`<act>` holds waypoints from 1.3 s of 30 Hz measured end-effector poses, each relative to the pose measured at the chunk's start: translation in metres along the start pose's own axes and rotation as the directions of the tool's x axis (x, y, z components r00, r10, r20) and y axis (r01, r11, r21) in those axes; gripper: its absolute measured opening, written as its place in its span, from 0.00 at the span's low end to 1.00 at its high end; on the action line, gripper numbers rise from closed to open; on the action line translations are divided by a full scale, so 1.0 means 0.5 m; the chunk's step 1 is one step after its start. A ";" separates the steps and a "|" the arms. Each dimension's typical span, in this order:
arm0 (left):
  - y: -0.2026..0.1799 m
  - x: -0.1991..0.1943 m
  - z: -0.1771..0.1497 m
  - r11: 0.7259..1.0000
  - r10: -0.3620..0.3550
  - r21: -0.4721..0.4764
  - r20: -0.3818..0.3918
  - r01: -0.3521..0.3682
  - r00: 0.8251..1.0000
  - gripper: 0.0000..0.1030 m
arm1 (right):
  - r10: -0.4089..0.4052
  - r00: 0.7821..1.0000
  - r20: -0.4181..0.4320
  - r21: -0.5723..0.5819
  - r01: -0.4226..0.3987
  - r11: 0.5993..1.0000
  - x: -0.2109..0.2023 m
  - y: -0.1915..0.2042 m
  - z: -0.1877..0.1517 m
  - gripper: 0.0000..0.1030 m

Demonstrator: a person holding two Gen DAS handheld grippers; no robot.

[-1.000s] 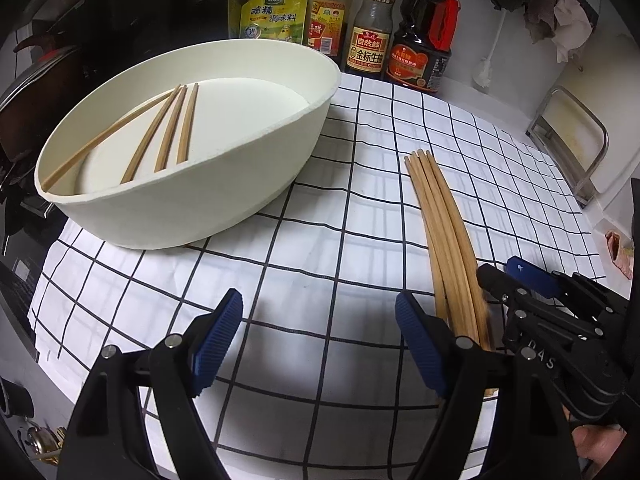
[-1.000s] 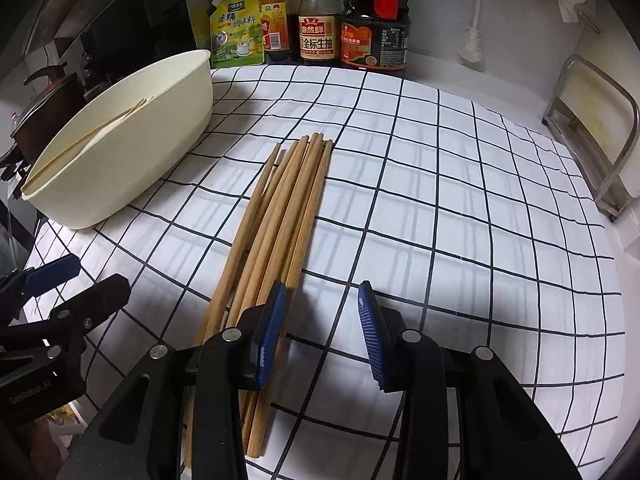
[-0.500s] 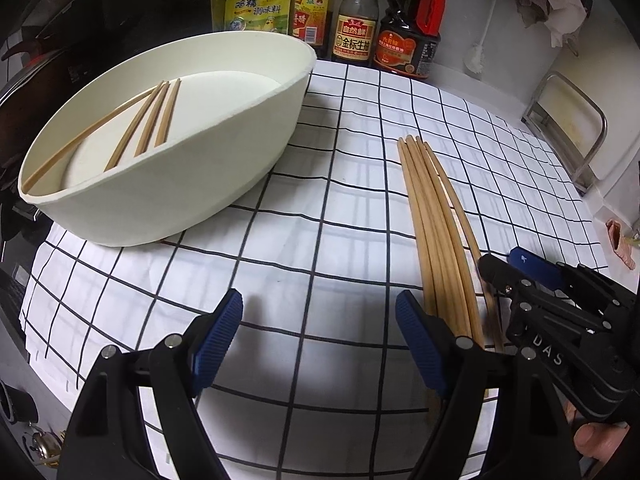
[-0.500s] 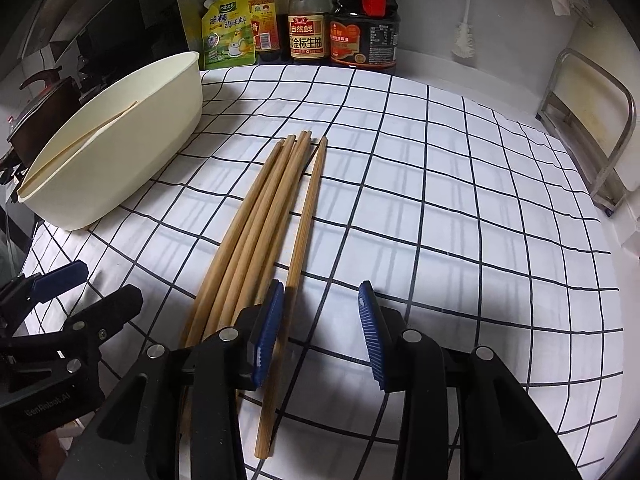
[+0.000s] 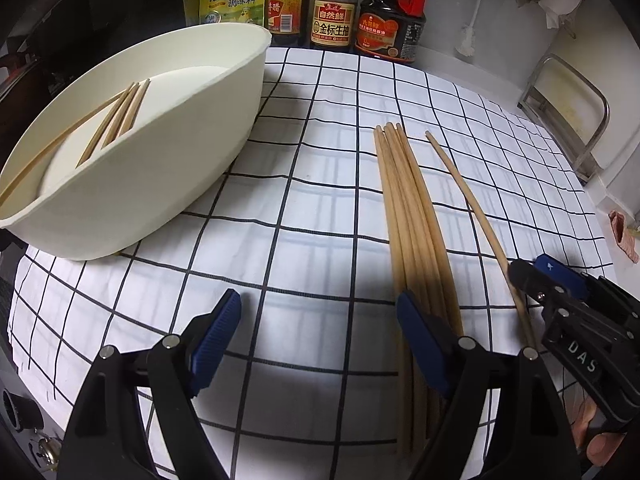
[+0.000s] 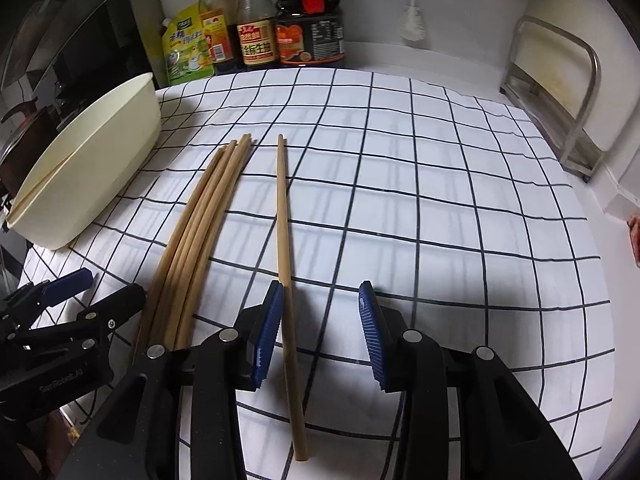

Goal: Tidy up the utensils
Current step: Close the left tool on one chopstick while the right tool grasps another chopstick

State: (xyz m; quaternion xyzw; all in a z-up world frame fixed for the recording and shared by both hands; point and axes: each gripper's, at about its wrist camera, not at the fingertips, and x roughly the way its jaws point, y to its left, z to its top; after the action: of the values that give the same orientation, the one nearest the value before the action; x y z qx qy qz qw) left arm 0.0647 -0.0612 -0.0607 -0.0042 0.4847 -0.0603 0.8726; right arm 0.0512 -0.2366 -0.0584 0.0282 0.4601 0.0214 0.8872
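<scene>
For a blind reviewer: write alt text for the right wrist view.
A single wooden chopstick lies on the checked cloth between the open right gripper fingers, beside the left pad, apart from a chopstick bundle. A cream tub sits far left, sauce bottles behind.

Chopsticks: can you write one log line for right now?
right gripper: open, astride single chopstick | left gripper: open | bundle: on cloth

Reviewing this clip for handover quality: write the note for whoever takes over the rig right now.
Left gripper: open, empty, hovering over the checked cloth.
Right gripper: open, straddling the single chopstick, not yet closed.
Bundle of chopsticks lies on the cloth, left of the single one.
Done: several chopsticks already in the white tub.
Left: grip the single chopstick, move it and the bundle into the tub.
</scene>
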 end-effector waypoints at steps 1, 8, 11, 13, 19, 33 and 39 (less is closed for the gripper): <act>-0.001 0.000 0.000 1.000 0.004 0.002 0.002 -0.004 1.000 0.78 | 0.002 1.000 0.005 -0.003 -0.002 1.000 -0.002 0.000 0.000 0.36; -0.015 0.008 0.001 1.000 0.012 0.019 0.003 -0.012 1.000 0.78 | 0.003 1.000 0.003 -0.018 -0.003 1.000 0.002 0.005 -0.001 0.36; -0.026 0.013 0.000 0.998 0.043 0.046 0.004 -0.043 0.999 0.78 | 0.002 1.000 0.005 -0.014 -0.002 1.000 0.002 0.002 0.000 0.36; -0.029 0.015 0.001 0.998 0.045 0.052 0.006 -0.045 0.999 0.78 | 0.001 1.000 0.005 -0.018 -0.001 1.000 0.003 0.003 0.001 0.36; -0.034 0.019 0.008 0.998 0.046 0.052 0.018 -0.047 0.999 0.75 | -0.039 0.999 0.009 -0.081 0.040 0.996 0.012 0.024 -0.004 0.36; -0.041 0.009 0.007 0.997 -0.011 0.072 0.030 0.009 0.999 0.07 | -0.003 1.000 0.014 -0.151 0.005 0.988 0.010 0.056 -0.012 0.06; -0.033 0.000 0.007 0.997 -0.044 0.066 0.003 0.044 0.999 0.07 | 0.072 0.997 0.009 -0.073 -0.071 0.995 0.000 0.038 -0.005 0.06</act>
State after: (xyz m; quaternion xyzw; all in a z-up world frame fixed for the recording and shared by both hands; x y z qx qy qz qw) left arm 0.0659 -0.0780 -0.0576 0.0137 0.4804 -0.0955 0.8717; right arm 0.0492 -0.2177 -0.0587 0.0124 0.4524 0.0699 0.8890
